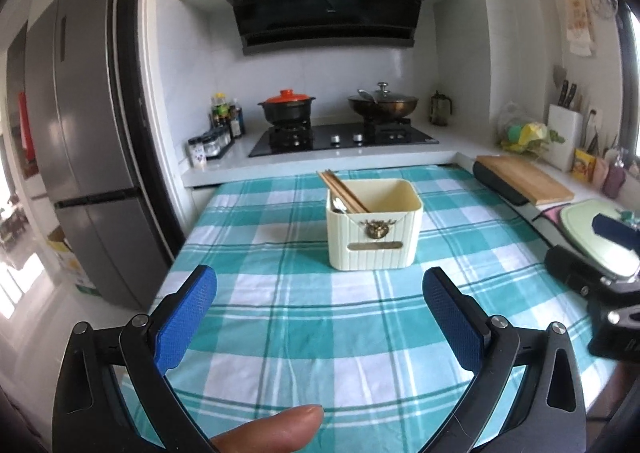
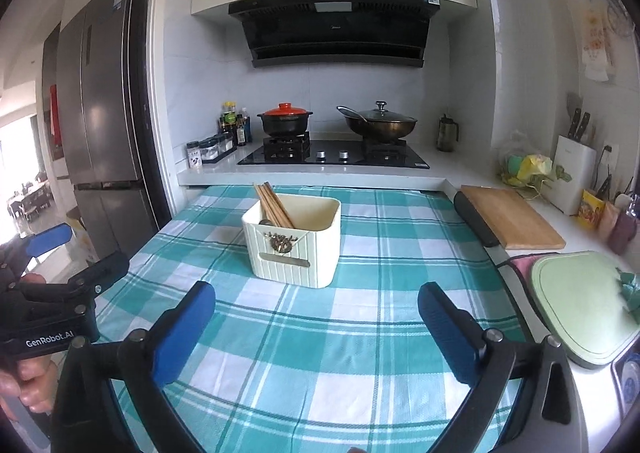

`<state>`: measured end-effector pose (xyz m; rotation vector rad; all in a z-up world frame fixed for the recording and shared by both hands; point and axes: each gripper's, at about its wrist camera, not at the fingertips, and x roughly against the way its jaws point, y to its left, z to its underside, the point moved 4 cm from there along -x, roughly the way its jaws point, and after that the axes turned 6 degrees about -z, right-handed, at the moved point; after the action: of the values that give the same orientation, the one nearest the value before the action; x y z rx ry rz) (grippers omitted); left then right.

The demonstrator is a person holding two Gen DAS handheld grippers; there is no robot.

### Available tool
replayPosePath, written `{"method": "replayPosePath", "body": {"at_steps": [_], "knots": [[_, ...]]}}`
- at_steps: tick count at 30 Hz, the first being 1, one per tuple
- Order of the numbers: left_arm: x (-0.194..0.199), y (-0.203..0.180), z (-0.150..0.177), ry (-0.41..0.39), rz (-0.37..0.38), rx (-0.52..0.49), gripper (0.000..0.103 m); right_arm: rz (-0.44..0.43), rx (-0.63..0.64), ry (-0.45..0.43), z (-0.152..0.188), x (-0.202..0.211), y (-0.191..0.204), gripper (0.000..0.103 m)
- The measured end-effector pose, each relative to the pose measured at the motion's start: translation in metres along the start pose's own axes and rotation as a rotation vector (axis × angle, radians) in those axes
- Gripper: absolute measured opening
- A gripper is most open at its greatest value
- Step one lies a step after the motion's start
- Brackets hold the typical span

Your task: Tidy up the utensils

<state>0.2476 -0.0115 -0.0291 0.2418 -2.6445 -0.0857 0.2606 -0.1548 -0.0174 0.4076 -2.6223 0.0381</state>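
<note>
A cream ribbed utensil holder (image 1: pixel 374 231) stands on the teal checked tablecloth (image 1: pixel 280 317). Wooden chopsticks (image 1: pixel 340 191) lean in its left side, with a metal spoon (image 1: pixel 339 205) beside them. In the right wrist view the holder (image 2: pixel 294 241) and chopsticks (image 2: pixel 274 205) sit ahead, slightly left. My left gripper (image 1: pixel 320 287) is open and empty, short of the holder. My right gripper (image 2: pixel 316 299) is open and empty, also short of it. The left gripper's body shows at the left edge of the right wrist view (image 2: pixel 52 293).
A stove (image 1: pixel 344 139) with a red-lidded pot (image 1: pixel 286 107) and a wok (image 1: pixel 382 103) lies behind the table. A wooden cutting board (image 2: pixel 512 217) and a green board (image 2: pixel 580 309) are on the right counter. A fridge (image 1: pixel 88 157) stands left.
</note>
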Motion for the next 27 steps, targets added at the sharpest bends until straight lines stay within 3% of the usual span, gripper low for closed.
{"method": "replayPosePath", "body": {"at_steps": [7,27], "knots": [[0.006,0.003,0.002,0.037,0.013,0.005,0.103,0.024,0.019,-0.003,-0.003,0.01,0.012,0.103],[0.013,0.008,0.005,0.042,-0.025,0.014,0.103,0.04,0.043,-0.021,-0.005,0.022,0.028,0.103]]}}
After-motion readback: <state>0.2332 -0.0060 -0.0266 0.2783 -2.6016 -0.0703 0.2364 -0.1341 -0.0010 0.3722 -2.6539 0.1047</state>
